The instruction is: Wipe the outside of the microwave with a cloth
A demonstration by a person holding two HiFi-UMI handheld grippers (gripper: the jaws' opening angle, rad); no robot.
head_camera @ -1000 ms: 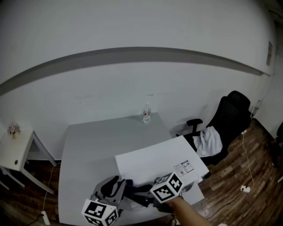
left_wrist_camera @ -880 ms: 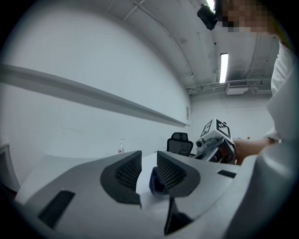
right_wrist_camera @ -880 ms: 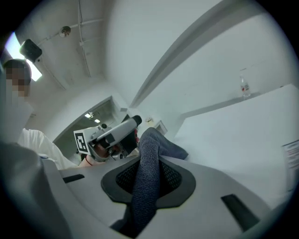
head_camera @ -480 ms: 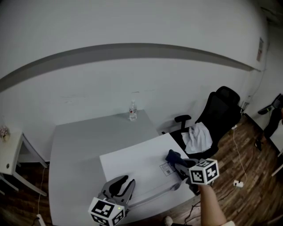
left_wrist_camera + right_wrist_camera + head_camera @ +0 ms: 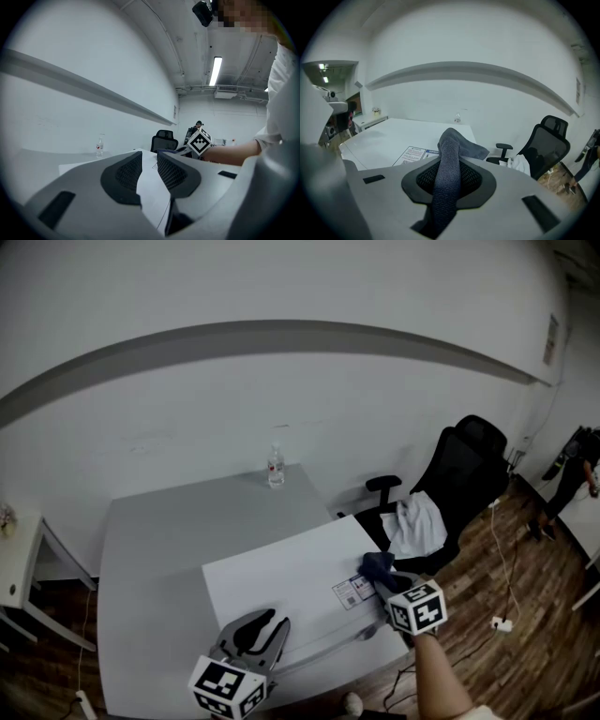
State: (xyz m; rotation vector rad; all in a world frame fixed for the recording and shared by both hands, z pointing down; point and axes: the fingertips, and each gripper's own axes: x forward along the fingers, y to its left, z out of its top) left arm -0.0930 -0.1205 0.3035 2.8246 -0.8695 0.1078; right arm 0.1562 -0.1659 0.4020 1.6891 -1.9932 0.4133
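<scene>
As seen from the head view, looking steeply down: shows a white microwave [image 5: 281, 582] on a grey table [image 5: 159, 531], with a printed label [image 5: 351, 592] near the right edge of its top. Puts the right gripper [image 5: 384, 579] at that right edge, clenched on a dark blue cloth [image 5: 377, 564] bunched on the top just beside the label. Puts the left gripper [image 5: 267, 624] over the near left part of the top, close to the near edge; cannot tell whether touching. Farther back, finds a water bottle [image 5: 275, 468] upright at the table's far edge. To the right, finds a black office chair [image 5: 469, 474] with a white garment [image 5: 417, 526] draped on it, over a wood floor [image 5: 487, 587].

From the left gripper view: finds both jaws parted by a narrow gap, grasping nothing, with only the microwave's white top showing through. Beyond, catches the right gripper's marker cube [image 5: 201, 142] and a bare forearm [image 5: 234, 151] behind it, plus a lit ceiling strip [image 5: 215, 70].

From the right gripper view: finds the jaws closed on the cloth, with a ribbed blue fold running up between the dark pads [image 5: 471, 178] and flopping over toward the far right. Past it, sees the label flat on the white top, the bottle small at the far edge, and the chair at right.
</scene>
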